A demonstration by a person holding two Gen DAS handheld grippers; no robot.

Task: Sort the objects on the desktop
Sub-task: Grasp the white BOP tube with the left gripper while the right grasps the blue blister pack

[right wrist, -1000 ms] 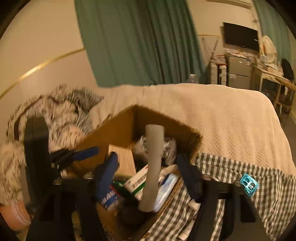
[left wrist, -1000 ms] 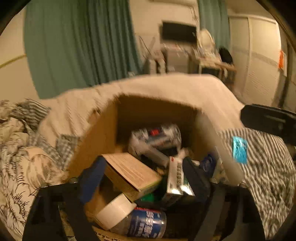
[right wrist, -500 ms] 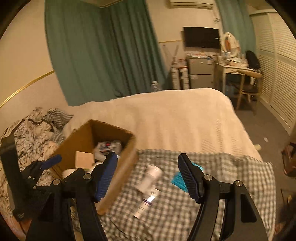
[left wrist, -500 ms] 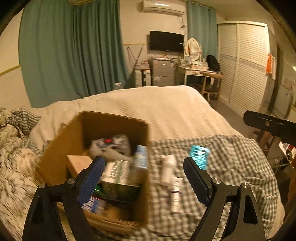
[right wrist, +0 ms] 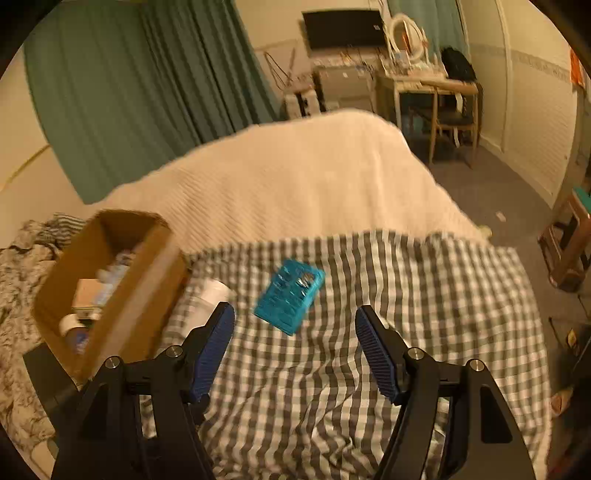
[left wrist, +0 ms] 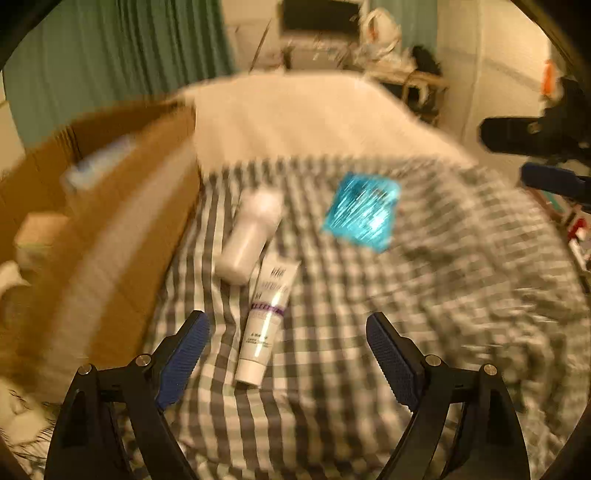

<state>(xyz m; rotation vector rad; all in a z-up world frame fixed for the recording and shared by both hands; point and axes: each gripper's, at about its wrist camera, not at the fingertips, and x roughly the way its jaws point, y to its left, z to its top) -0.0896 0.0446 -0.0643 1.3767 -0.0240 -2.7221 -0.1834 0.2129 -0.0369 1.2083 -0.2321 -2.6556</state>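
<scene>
The cardboard box (left wrist: 92,206) at the frame's left is rigid but blurred, its contents unreadable. Centre frame on the checked cloth (left wrist: 369,369), the bottle (left wrist: 249,236) looks light and slick: grip mid-body. The tube (left wrist: 266,317) is soft. The left gripper (left wrist: 288,354) is closing, nothing between; the right gripper (right wrist: 295,350) stands apart, empty.

A home bedroom: a blanketed bed (right wrist: 295,173), green curtains (right wrist: 140,92), wall-mounted television (right wrist: 343,27) and dressing table (right wrist: 424,83).

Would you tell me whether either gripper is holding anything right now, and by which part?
Nothing is held. The left gripper is closing slightly above the white tube without touching it; the right gripper is open and empty.
</scene>
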